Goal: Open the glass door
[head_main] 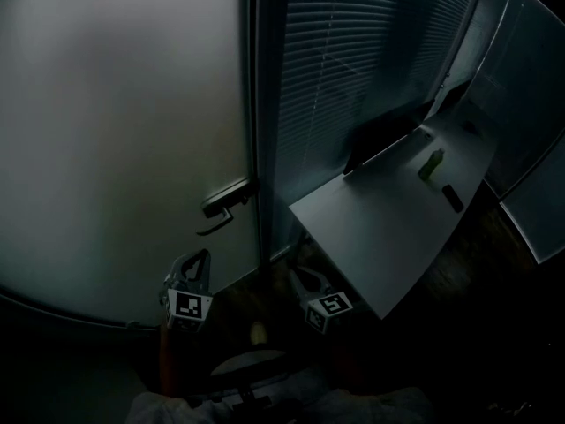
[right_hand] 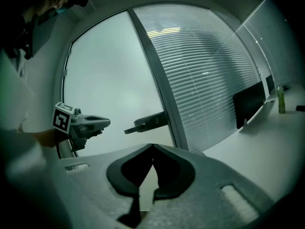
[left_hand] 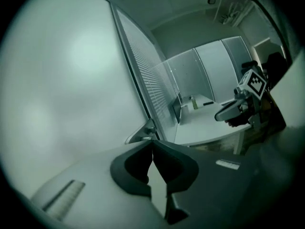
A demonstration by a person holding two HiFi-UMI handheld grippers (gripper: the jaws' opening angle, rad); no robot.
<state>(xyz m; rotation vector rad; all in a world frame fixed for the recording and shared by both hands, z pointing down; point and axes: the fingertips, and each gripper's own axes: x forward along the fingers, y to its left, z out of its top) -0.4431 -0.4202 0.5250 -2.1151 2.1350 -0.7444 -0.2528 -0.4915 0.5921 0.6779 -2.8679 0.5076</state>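
The frosted glass door [head_main: 115,131] fills the left of the head view. Its dark lever handle [head_main: 225,206] sits by the door's right edge, next to the frame. My left gripper [head_main: 199,259] hangs just below the handle, apart from it, jaws shut and empty. My right gripper [head_main: 300,278] is further right, below the desk corner, also shut and empty. In the left gripper view the handle [left_hand: 142,133] lies just beyond the closed jaw tips [left_hand: 152,142]. In the right gripper view the handle [right_hand: 147,122] is ahead and the left gripper [right_hand: 93,124] is at left.
A light desk [head_main: 380,228] juts out at right, close to the door frame, carrying a monitor [head_main: 380,135], a green bottle [head_main: 431,163] and a small dark object [head_main: 452,198]. Venetian blinds [head_main: 353,69] cover the glass wall beside the door. The floor below is dark.
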